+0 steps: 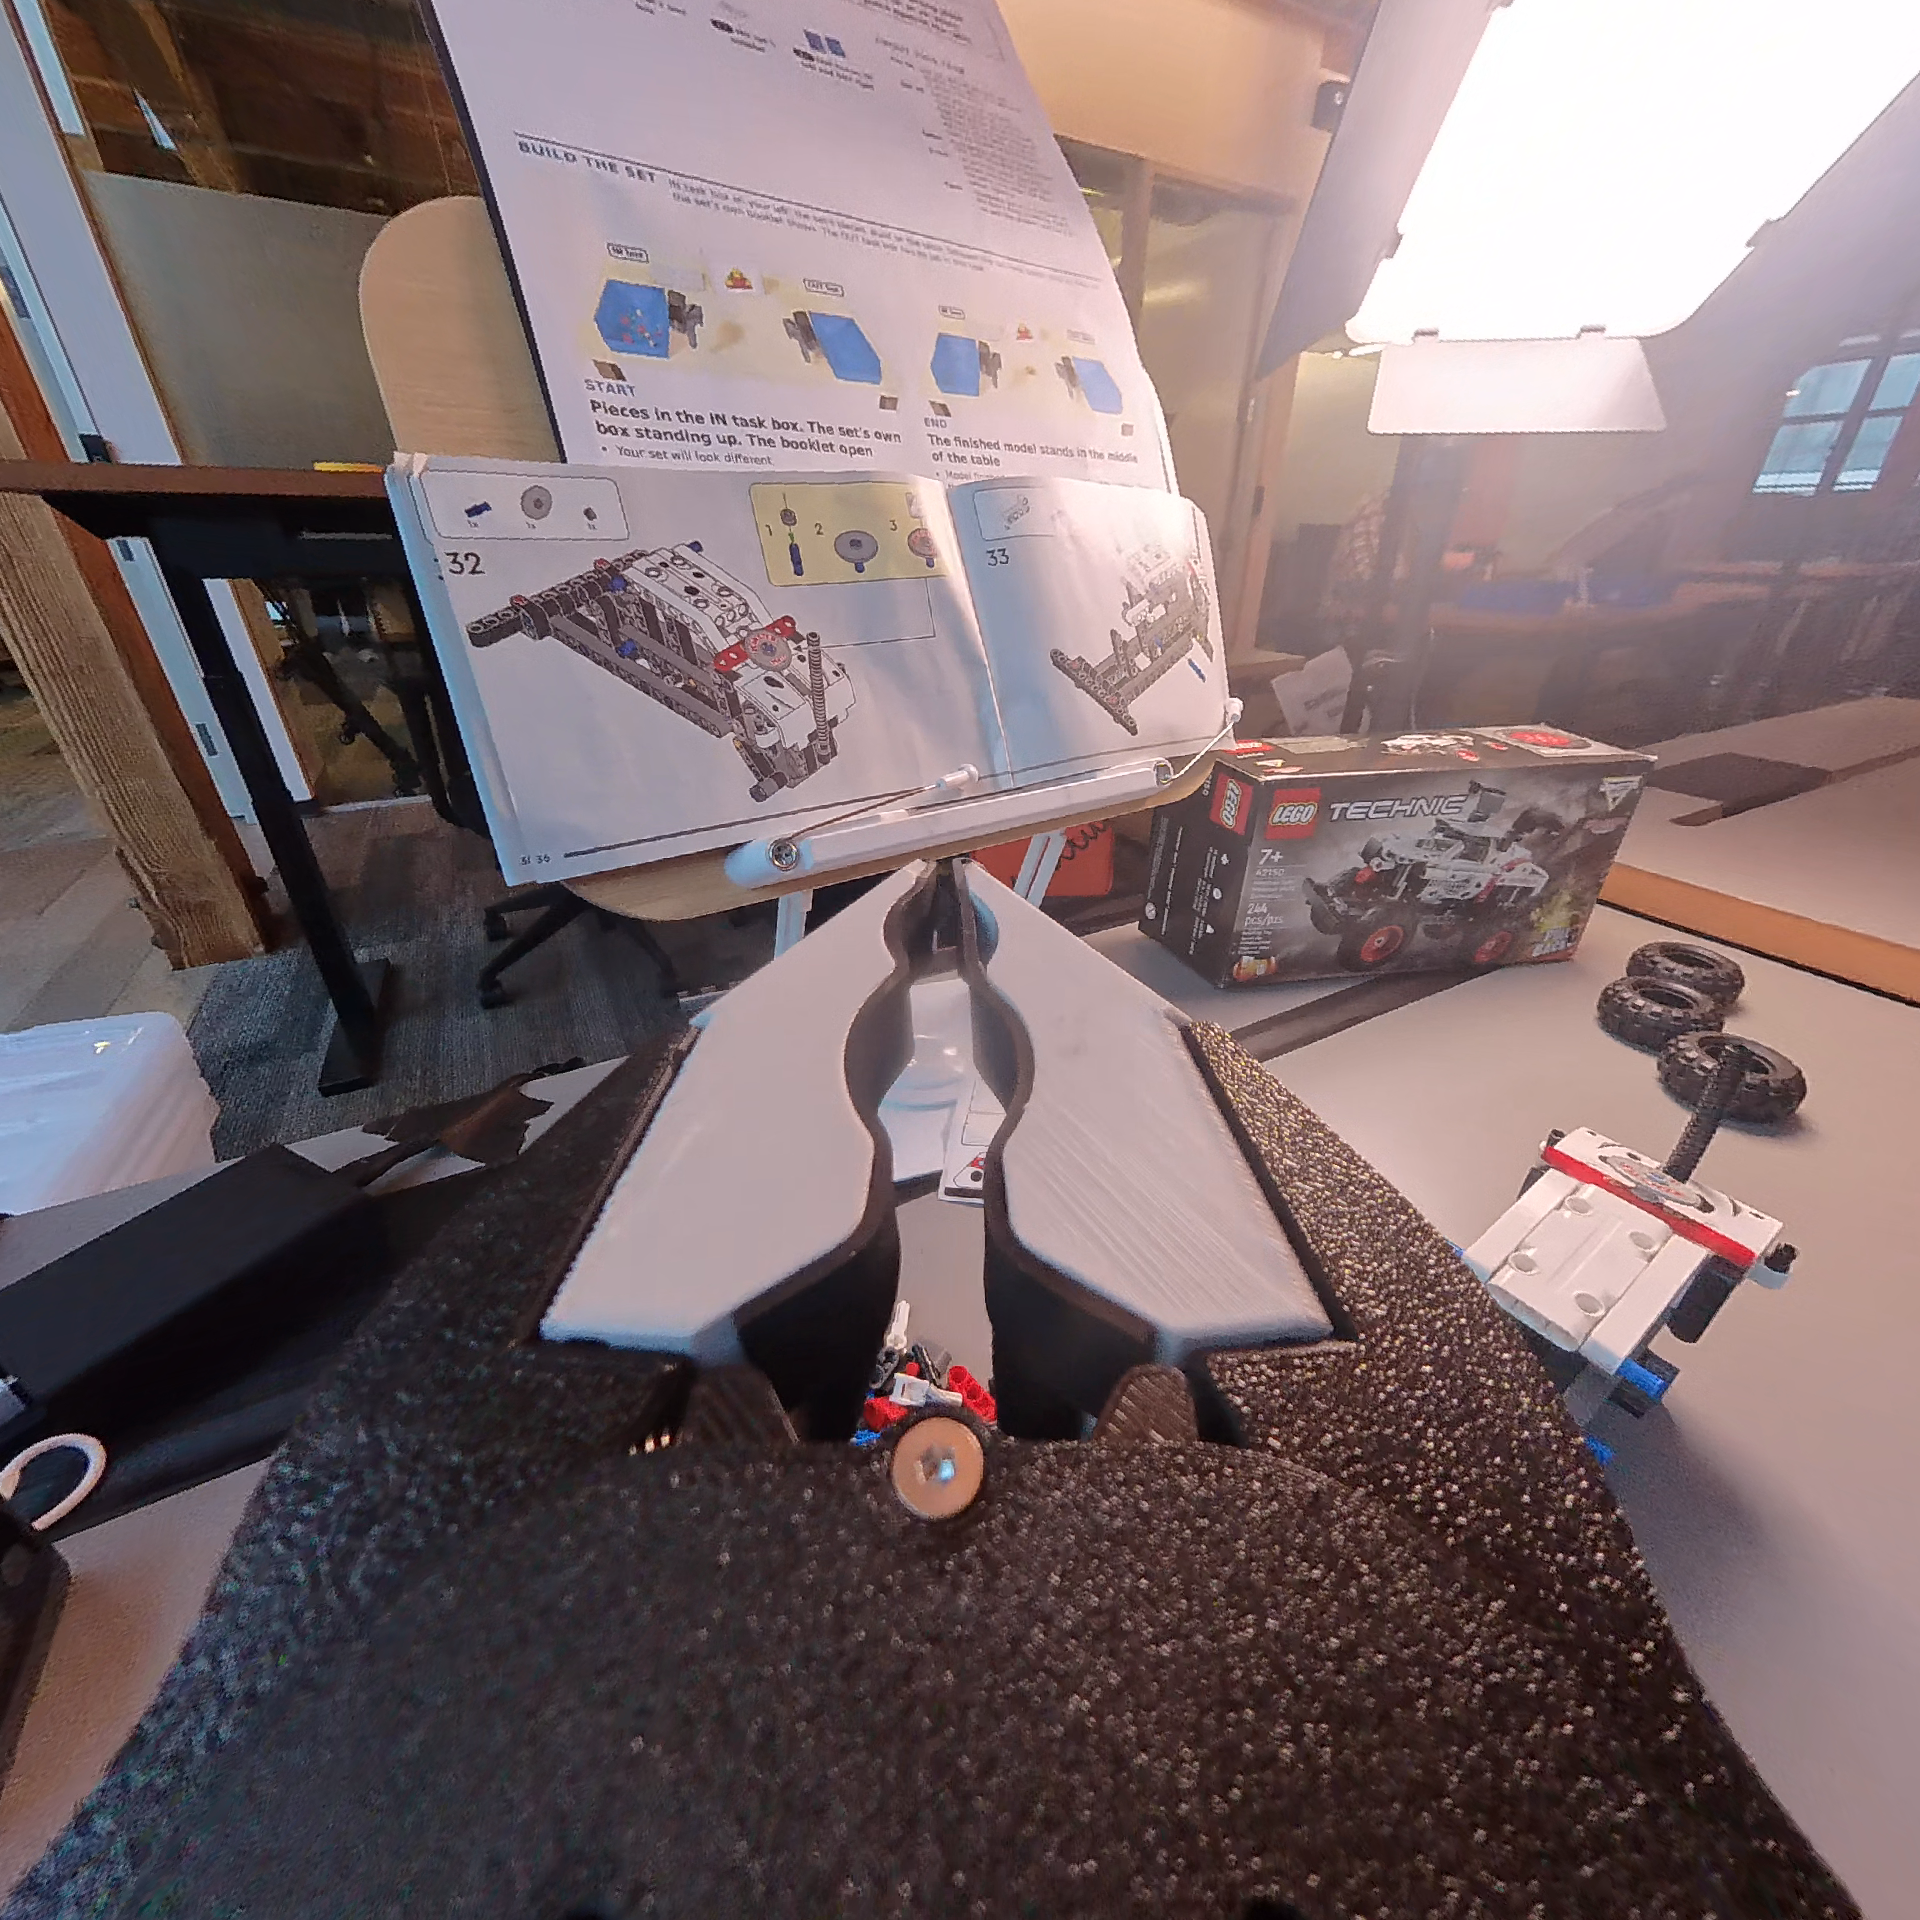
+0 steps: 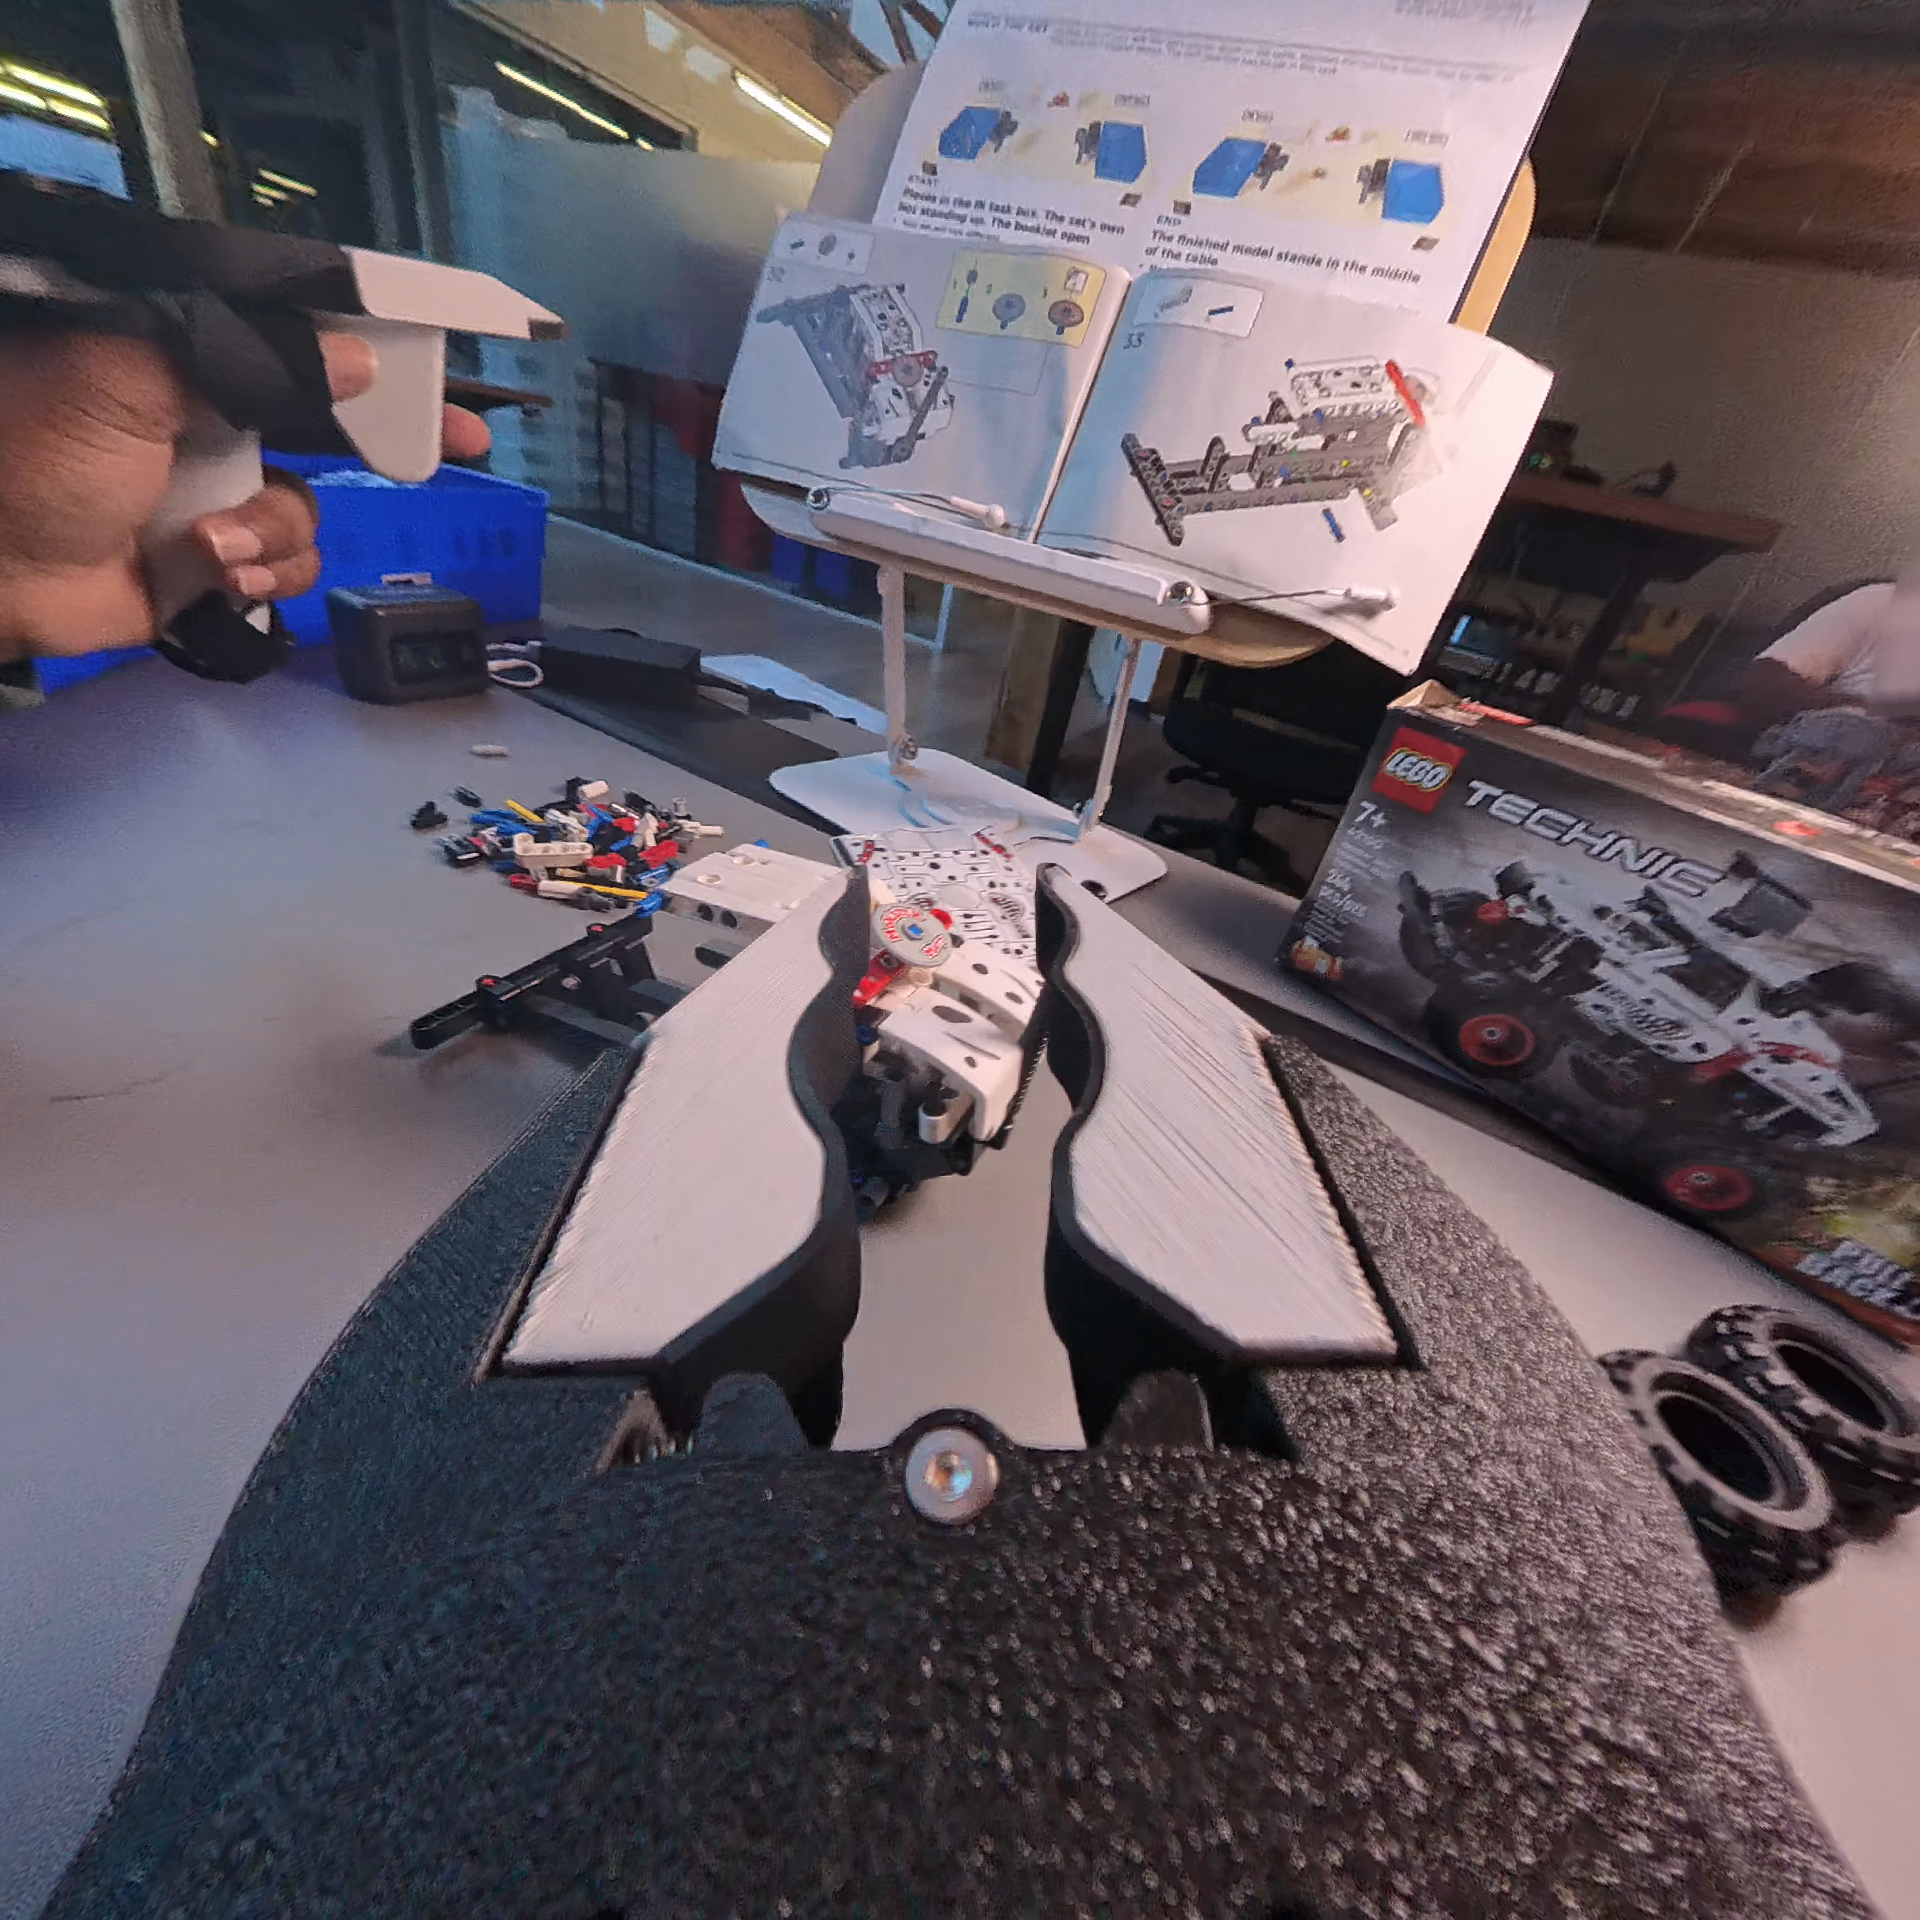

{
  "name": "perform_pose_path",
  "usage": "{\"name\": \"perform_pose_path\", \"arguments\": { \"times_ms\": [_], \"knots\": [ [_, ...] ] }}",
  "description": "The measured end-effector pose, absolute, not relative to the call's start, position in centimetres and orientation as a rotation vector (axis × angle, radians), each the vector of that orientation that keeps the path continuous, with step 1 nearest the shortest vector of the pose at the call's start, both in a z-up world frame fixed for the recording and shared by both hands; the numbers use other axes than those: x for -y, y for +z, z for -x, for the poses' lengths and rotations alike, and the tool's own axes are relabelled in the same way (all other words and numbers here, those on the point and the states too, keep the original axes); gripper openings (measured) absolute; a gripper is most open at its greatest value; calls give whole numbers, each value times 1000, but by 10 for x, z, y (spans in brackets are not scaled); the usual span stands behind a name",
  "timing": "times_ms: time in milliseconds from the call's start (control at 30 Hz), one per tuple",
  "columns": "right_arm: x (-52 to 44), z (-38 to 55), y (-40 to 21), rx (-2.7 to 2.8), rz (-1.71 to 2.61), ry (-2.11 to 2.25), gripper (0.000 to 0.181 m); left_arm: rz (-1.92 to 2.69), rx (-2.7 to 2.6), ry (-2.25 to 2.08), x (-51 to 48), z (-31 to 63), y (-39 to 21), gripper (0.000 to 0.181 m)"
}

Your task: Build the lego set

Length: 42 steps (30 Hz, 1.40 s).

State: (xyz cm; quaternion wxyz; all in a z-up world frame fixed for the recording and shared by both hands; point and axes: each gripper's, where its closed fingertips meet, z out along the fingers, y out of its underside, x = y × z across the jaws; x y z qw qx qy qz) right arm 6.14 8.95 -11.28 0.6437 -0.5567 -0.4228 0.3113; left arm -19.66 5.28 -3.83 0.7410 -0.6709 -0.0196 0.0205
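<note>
Right hand-held gripper (image 2: 951, 914): jaws part open, straddling the half-built truck model (image 2: 951, 1023) without clamping it; a gap shows on both sides, though the left finger sits very near. Left hand-held gripper (image 1: 940, 904): raised off the counter (image 2: 208, 1039), tips almost touching, nothing between them; in the right wrist view it sits up left in a person's hand (image 2: 94, 468). Model lies on the grey counter just ahead of the book stand's white base (image 2: 935, 795): white spotted body panels, red bar and round printed disc on top, dark frame beneath, a black axle sticking out. Loose parts pile (image 2: 566, 836) is to the model's left, with a long black beam assembly (image 2: 540, 982) near it. Three black tyres (image 1: 1694, 1023) sit to the right, close to the set's box (image 1: 1392, 852), which stands behind them. Instruction booklet (image 1: 790, 644) is open on the stand, a printed sheet (image 1: 821, 260) behind it. Blue bin (image 2: 426, 540) and small black device (image 2: 410, 639) far left. Counter's back edge runs just behind the stand; office chairs, desks and a bright light panel (image 1: 1621, 156) beyond. Open counter left and in front of the model.
</note>
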Motion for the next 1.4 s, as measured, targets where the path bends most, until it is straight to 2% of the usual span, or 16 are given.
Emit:
{"name": "perform_pose_path", "arguments": {
  "times_ms": [167, 333, 500, 767, 833, 933, 1067, 1133, 1400],
  "knots": [
    [-95, -69, -101, 895, 1280, 768, 62, 1462, 47, 5, -55, 195, -39, 29],
    [-91, -67, -102, 832, 1294, 865, 63, 1462, -37, 59, -60, 186, -44, 58],
    [-88, -63, -108, 834, 1319, 899, 64, 1468, -101, -98, -63, 159, -39, 82],
    [-92, -59, -106, 858, 1328, 796, 58, 1478, -171, -144, -57, 123, -29, 74],
    [-103, -61, -85, 864, 1323, 673, 40, 1467, -184, -222, -49, 106, -19, 66],
    [-116, -52, -22, 898, 1227, 546, 10, 1446, -215, -290, -36, 88, -6, 60],
    [-136, 2, 51, 985, 1170, 595, 4, 1429, -167, -282, -21, 91, 0, 38],
    [-160, 35, 66, 1027, 1162, 601, 0, 1428, -121, -287, -16, 99, -1, 28],
    [-285, 135, 41, 986, 1344, 589, 0, 1442, -23, -142, -2, 133, -18, 10]
  ]
}}
